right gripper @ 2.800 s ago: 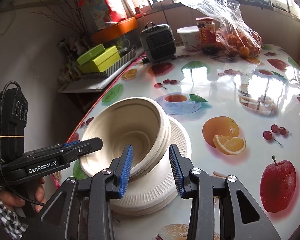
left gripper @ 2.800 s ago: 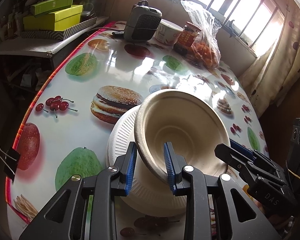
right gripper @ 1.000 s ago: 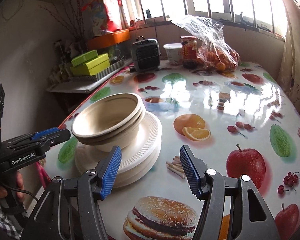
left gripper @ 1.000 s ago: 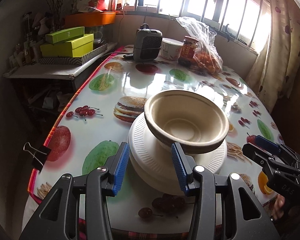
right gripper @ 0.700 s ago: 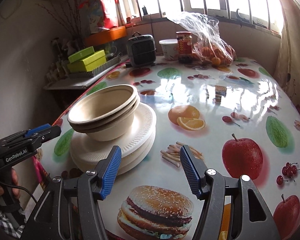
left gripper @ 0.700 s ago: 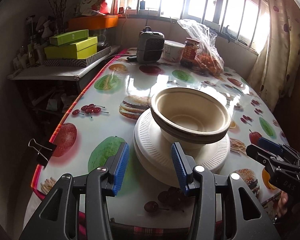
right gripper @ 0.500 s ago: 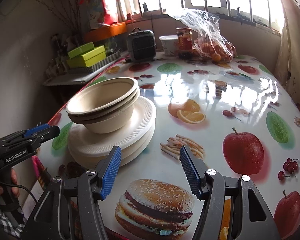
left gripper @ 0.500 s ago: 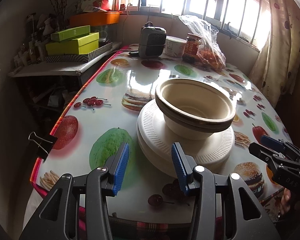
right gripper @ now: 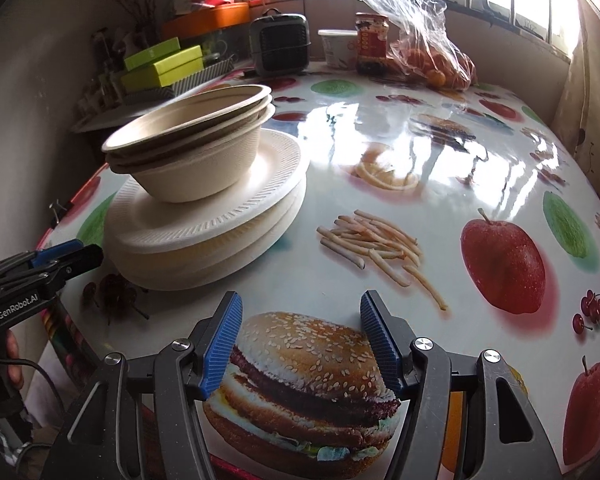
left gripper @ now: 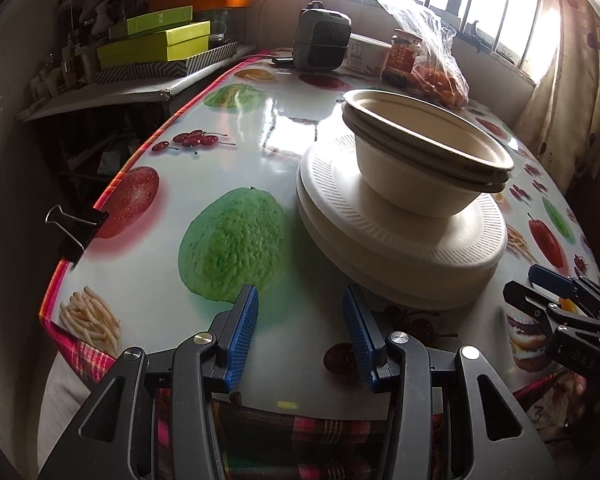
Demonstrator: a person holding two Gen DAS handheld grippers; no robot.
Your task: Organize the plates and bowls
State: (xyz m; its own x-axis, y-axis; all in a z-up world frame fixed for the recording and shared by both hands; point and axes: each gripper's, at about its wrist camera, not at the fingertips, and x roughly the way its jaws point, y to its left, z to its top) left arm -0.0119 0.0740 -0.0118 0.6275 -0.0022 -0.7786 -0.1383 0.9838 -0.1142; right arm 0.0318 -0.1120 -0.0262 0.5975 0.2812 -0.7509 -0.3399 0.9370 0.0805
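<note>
A stack of beige paper bowls (left gripper: 428, 152) (right gripper: 192, 148) sits nested on a stack of white ribbed plates (left gripper: 400, 248) (right gripper: 208, 224) near the front edge of the fruit-print table (left gripper: 228, 240) (right gripper: 460, 184). My left gripper (left gripper: 300, 332) is open and empty, low at the table's front edge, just short of the plates. The right gripper (right gripper: 302, 340) is also open and empty, over the printed burger to the right of the stack. Each gripper shows in the other's view, the right gripper (left gripper: 552, 300) and the left gripper (right gripper: 56, 260), flanking the stack.
At the far end stand a grey heater (left gripper: 322, 40) (right gripper: 278, 46), a white tub (right gripper: 336, 50), a red-labelled jar (right gripper: 372, 44) and a plastic bag of oranges (right gripper: 432, 56). Green boxes (left gripper: 156, 40) lie on a side shelf at left. A binder clip (left gripper: 74, 232) grips the table's left edge.
Both grippers let go of the tilted bowls, which now sit level on the plates. Both have drawn back toward the table's front edge and sunk lower, jaws still apart.
</note>
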